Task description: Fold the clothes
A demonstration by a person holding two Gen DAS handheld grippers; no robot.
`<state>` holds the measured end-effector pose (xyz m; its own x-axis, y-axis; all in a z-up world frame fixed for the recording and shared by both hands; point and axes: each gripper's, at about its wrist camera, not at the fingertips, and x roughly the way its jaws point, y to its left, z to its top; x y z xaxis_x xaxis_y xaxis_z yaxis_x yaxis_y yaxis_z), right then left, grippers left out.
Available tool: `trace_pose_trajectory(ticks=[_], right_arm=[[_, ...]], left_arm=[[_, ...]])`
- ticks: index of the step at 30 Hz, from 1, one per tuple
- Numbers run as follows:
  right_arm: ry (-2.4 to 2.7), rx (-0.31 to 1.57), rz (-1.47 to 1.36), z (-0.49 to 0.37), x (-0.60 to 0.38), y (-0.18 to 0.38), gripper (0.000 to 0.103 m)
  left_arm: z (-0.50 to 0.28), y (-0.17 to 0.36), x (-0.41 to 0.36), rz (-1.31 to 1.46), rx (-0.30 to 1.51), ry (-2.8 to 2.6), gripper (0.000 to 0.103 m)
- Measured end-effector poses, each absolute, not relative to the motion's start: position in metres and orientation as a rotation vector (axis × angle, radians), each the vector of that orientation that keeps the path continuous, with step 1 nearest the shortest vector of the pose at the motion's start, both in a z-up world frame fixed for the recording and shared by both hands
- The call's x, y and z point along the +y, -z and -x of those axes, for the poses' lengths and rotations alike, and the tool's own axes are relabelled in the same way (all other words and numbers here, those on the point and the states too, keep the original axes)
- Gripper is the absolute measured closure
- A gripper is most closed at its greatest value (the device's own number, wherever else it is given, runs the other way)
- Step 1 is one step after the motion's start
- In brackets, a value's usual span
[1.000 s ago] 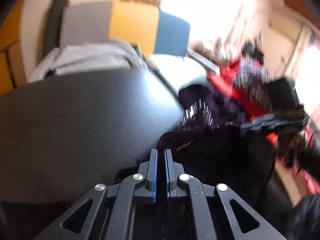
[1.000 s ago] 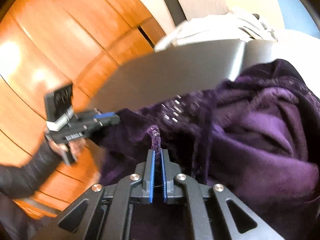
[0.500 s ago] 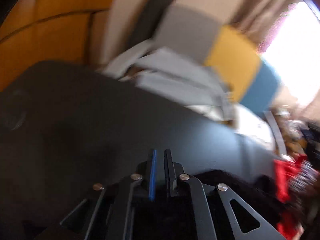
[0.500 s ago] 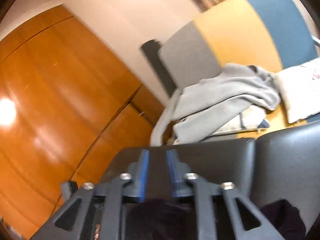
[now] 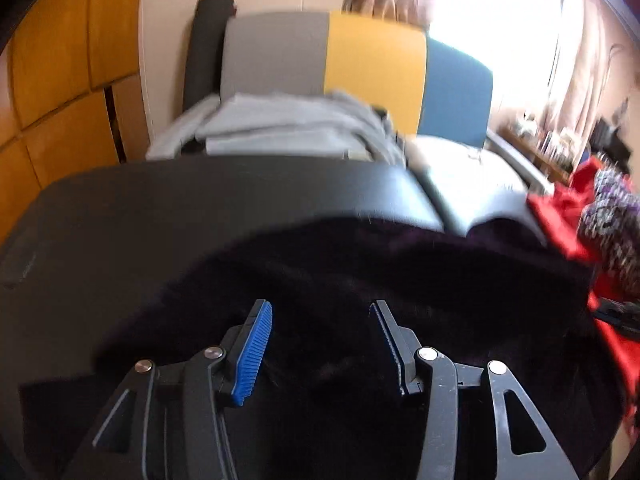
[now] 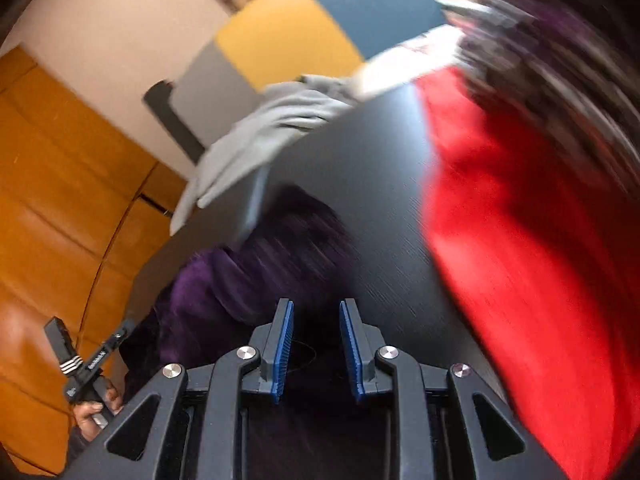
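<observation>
A dark purple velvet garment (image 5: pixel 400 272) lies spread on the black table (image 5: pixel 160 216), under and ahead of my left gripper (image 5: pixel 320 320), which is open and empty just above it. In the right wrist view the same purple garment (image 6: pixel 260 264) lies bunched ahead and to the left. My right gripper (image 6: pixel 316 332) is open and empty over the table (image 6: pixel 380 200). The left gripper (image 6: pixel 116 340) shows at the lower left of that view, held in a hand.
A red garment (image 6: pixel 520 240) with a dark patterned cloth (image 6: pixel 560 60) lies to the right; it also shows in the left wrist view (image 5: pixel 568 208). A grey garment (image 5: pixel 288 128) lies on a grey, yellow and blue sofa (image 5: pixel 376 68) behind the table. Wooden panels (image 6: pixel 60 200) stand at left.
Both grippers were shut on the purple garment one second ago. They have let go and are open now. The garment lies on the table and the right gripper has swung toward the red garment.
</observation>
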<state>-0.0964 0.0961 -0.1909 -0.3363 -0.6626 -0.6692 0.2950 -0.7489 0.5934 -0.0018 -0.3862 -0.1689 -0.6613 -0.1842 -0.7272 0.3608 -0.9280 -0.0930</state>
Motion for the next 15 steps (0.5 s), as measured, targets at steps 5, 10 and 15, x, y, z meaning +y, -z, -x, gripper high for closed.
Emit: trace_pose_trajectory(ticks=[5,10,15], right_arm=[[1.991,-0.32,-1.304,0.059,0.081,0.204,0.078],[1.928,-0.185,-1.259,0.042,0.035,0.209,0.074],[1.788,-0.31,-1.24,0.045,0.003,0.222,0.074]], left_arm=[[0.009,0.212,-0.407,-1.162,0.351,2.412,0.037],[0.031,0.22,-0.449,-1.129,0.374,2.295,0.03],[0.074,0.218,-0.494,-1.111,0.287,2.193,0.026]])
